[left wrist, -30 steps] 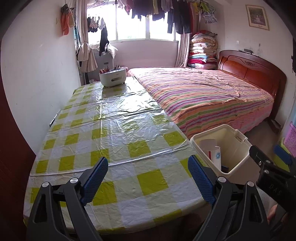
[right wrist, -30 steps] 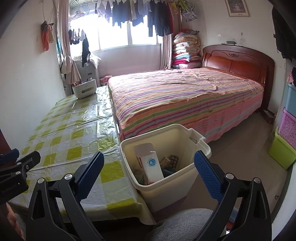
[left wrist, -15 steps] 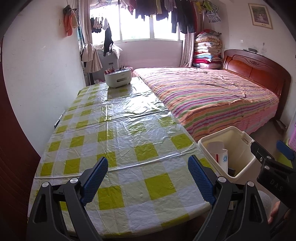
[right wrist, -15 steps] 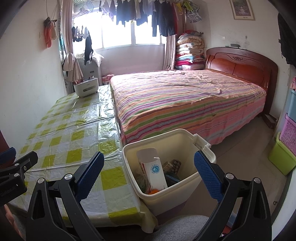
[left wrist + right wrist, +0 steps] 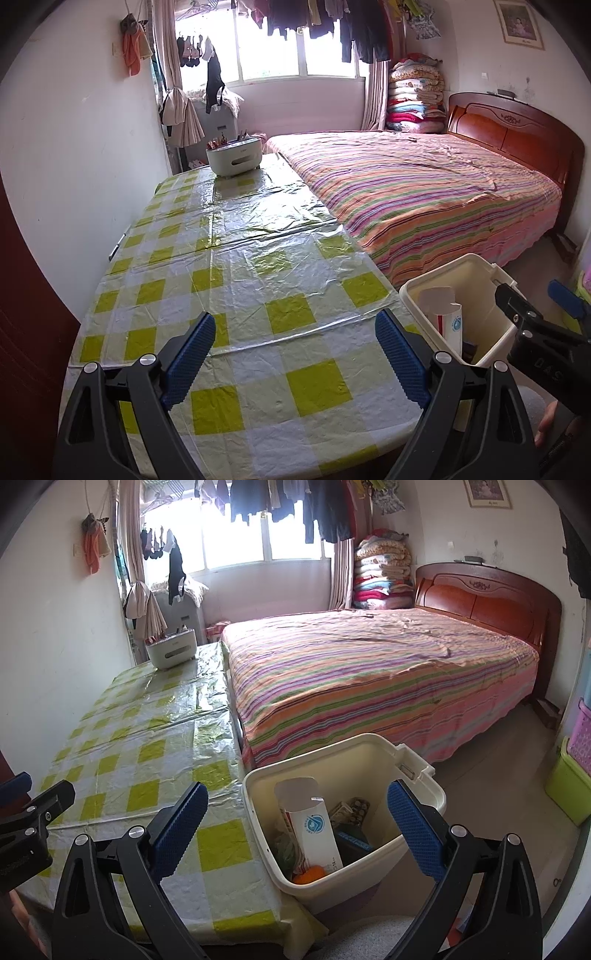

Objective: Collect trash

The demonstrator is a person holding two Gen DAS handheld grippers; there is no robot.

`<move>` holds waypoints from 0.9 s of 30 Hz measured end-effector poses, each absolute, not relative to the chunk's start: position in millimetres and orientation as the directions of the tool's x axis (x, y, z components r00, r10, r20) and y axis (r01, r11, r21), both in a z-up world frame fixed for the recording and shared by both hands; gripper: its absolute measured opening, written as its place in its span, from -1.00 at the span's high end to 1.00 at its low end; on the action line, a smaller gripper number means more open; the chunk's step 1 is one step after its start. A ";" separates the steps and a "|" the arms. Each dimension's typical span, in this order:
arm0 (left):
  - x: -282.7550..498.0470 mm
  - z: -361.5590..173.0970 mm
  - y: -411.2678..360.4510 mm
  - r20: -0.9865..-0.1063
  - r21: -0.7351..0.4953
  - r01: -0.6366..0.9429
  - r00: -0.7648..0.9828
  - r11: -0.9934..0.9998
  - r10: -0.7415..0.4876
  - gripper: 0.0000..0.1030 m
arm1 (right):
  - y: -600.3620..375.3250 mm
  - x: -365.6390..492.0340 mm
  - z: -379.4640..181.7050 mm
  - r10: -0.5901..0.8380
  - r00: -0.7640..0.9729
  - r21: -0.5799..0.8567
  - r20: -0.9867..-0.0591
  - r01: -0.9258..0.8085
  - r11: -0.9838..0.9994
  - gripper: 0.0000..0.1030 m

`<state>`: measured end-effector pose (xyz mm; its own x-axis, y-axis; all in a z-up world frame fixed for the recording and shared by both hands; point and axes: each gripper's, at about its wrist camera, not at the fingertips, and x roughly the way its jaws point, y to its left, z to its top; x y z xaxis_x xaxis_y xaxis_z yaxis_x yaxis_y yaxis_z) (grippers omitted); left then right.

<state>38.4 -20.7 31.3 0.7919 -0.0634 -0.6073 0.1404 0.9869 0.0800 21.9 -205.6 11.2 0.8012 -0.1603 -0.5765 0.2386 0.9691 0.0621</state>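
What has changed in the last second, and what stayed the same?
Both views shift slightly; the bin sits a little lower in the right wrist view. Nothing was grasped or released. The left gripper and right gripper stay open and empty, the trash stays in the bin.

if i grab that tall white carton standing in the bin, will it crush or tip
The carton looks like thin, light cardboard with its top flap open, so the tongs would probably dent it. It leans among other trash in the bin, so it may well topple.
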 end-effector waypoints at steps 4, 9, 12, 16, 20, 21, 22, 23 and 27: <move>41.6 30.2 -22.9 -0.607 0.087 0.141 0.793 0.986 -0.060 -0.66 | -207.8 28.9 7.9 -0.153 0.795 0.068 -0.587 0.236 0.969 -0.87; 46.7 27.4 -24.4 -0.619 0.085 0.141 0.783 0.986 -0.058 -0.67 | -209.3 34.1 3.8 -0.144 0.790 0.082 -0.596 0.238 0.968 -0.87; 51.3 24.9 -25.0 -0.639 0.068 0.146 0.766 0.987 -0.069 -0.67 | -210.9 35.5 2.7 -0.145 0.787 0.086 -0.600 0.243 0.966 -0.87; 54.8 22.2 -27.9 -0.647 0.062 0.156 0.758 0.986 -0.079 -0.67 | -214.3 33.2 4.0 -0.151 0.785 0.089 -0.601 0.254 0.963 -0.87; 54.3 22.8 -36.0 -0.641 0.078 0.176 0.763 0.981 -0.086 -0.67 | -219.7 28.5 7.6 -0.169 0.784 0.085 -0.597 0.271 0.959 -0.87; 54.0 22.7 -38.0 -0.641 0.080 0.182 0.763 0.980 -0.089 -0.67 | -221.5 27.8 7.8 -0.172 0.783 0.087 -0.598 0.276 0.957 -0.87; 54.0 22.5 -39.4 -0.642 0.081 0.186 0.762 0.979 -0.092 -0.67 | -223.2 27.1 8.2 -0.173 0.782 0.089 -0.599 0.279 0.956 -0.87; 54.0 22.1 -41.3 -0.644 0.085 0.191 0.760 0.978 -0.092 -0.67 | -224.0 26.4 8.8 -0.175 0.782 0.090 -0.598 0.283 0.955 -0.87; 52.8 21.3 -46.0 -0.646 0.092 0.205 0.757 0.974 -0.098 -0.67 | -224.7 25.9 9.4 -0.172 0.781 0.090 -0.600 0.279 0.956 -0.87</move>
